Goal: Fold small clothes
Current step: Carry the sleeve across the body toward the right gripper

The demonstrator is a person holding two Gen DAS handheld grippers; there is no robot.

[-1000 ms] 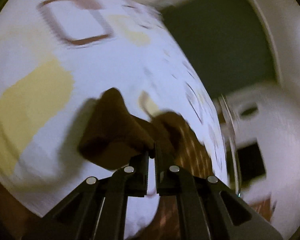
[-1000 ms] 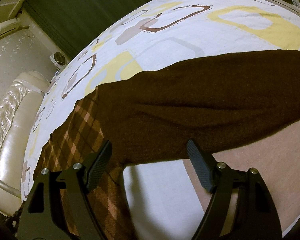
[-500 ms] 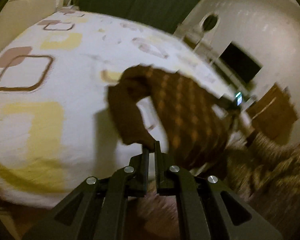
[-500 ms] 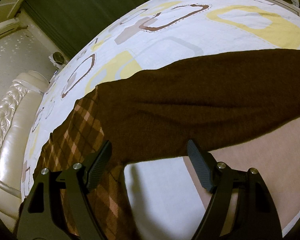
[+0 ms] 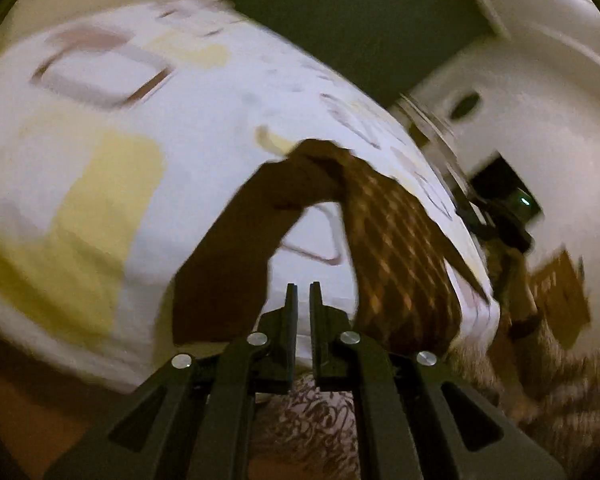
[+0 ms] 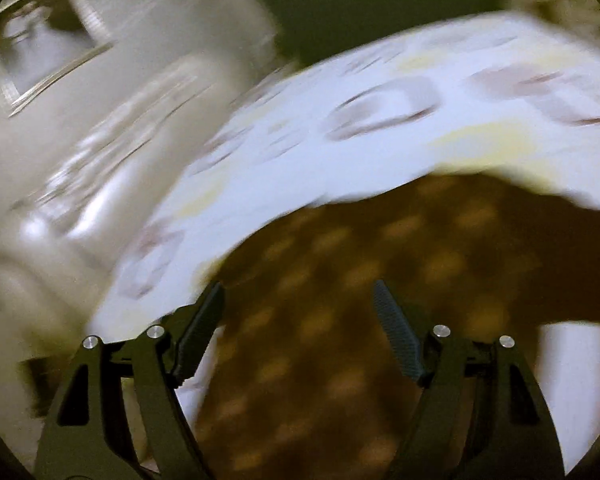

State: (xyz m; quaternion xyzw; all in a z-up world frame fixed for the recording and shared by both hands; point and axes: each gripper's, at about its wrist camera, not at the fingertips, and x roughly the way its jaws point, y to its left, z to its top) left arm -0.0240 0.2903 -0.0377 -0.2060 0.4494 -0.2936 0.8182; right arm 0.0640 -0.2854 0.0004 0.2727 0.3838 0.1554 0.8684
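A small brown sweater lies on the bed, with a plain brown sleeve (image 5: 228, 256) and an orange-checked body (image 5: 396, 248). In the left wrist view my left gripper (image 5: 303, 292) is shut with nothing between its fingers; the sleeve lies just to its left on the sheet. In the blurred right wrist view my right gripper (image 6: 298, 300) is open and hovers over the checked body (image 6: 340, 320), with a plain brown part (image 6: 560, 264) to the right.
The bed has a white sheet (image 5: 120, 168) with yellow and brown rounded squares. A pale padded headboard (image 6: 60, 220) is at the left of the right wrist view. A dark green curtain (image 5: 360, 20) hangs behind. A patterned rug (image 5: 540, 400) lies below the bed edge.
My left gripper let go of the sleeve, which now lies on the sheet, and pulled back. My right gripper swung quickly from over the sleeve to over the checked body, staying open.
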